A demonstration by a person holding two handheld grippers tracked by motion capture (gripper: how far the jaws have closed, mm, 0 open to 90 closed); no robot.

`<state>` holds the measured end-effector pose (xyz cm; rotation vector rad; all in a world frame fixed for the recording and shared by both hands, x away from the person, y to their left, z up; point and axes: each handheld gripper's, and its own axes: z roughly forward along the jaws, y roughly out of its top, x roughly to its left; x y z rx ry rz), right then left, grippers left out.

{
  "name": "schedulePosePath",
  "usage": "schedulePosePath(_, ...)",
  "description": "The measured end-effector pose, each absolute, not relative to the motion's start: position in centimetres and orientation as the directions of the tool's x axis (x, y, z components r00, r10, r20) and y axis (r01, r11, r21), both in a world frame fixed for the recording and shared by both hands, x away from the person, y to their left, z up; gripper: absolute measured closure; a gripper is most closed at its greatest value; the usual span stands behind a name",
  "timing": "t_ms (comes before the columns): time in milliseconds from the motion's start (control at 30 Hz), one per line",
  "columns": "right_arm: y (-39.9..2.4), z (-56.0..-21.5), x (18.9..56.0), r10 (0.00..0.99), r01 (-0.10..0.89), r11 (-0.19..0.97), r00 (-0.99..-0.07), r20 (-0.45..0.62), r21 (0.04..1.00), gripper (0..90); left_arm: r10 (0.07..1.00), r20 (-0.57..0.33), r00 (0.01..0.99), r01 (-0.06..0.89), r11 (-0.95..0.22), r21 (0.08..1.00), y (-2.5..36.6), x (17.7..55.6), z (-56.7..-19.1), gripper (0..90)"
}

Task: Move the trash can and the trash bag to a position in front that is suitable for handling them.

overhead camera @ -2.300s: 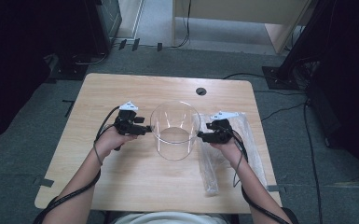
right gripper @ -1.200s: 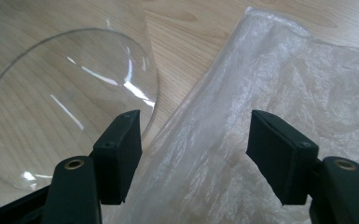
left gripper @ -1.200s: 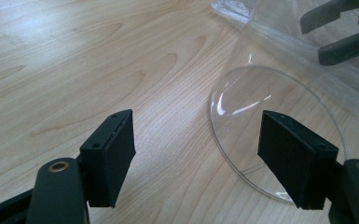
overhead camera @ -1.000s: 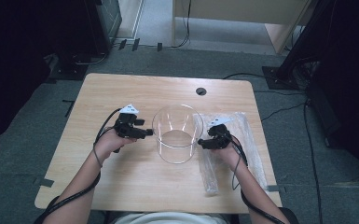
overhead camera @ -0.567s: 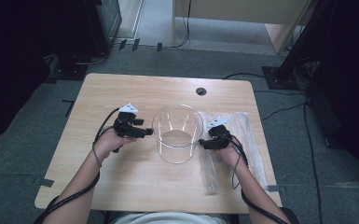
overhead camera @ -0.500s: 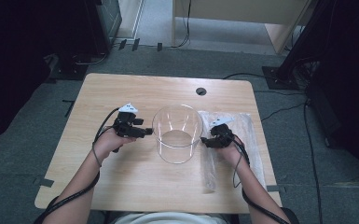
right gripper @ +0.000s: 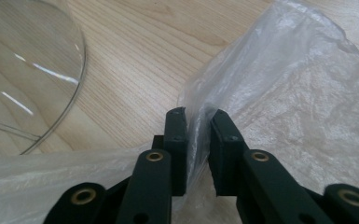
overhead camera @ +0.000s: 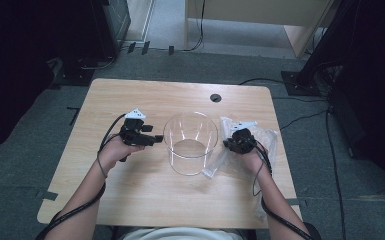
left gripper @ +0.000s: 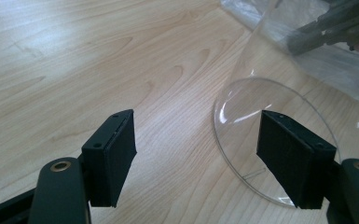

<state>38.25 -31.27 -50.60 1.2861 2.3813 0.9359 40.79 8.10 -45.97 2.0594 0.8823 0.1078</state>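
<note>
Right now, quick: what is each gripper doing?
Left gripper: open, holding nothing, beside the clear container.
Right gripper: fingers just closed, pinching a fold of the plastic bag.

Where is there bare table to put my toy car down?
The wide bare strip runs along the near edge of the table, in front of the clear container. More bare wood lies at the far left, behind the left gripper. The right side is crowded: the plastic bag and right gripper are there.
</note>
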Motion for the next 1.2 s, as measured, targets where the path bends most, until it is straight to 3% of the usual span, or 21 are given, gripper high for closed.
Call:
schedulePosePath(133,-31.5,-50.6,38.6,0.828,0.672,0.356,-0.549,0.115,0.649,89.7,0.623,-0.241,0.744,0.550,-0.366,0.751,8.0,40.9,-45.9,27.5)
schedulePosePath(533,-31.4,-46.5,38.1,0.804,0.639,0.189,-0.537,0.256,0.746,90.0,0.615,-0.210,0.760,0.519,-0.380,0.766,7.9,40.6,-44.7,27.4)
schedulePosePath(1200,-32.4,-41.0,36.6,0.753,0.546,0.196,-0.616,0.231,0.814,90.0,0.601,-0.203,0.773,0.491,-0.363,0.792,7.9,40.4,-42.4,27.6)
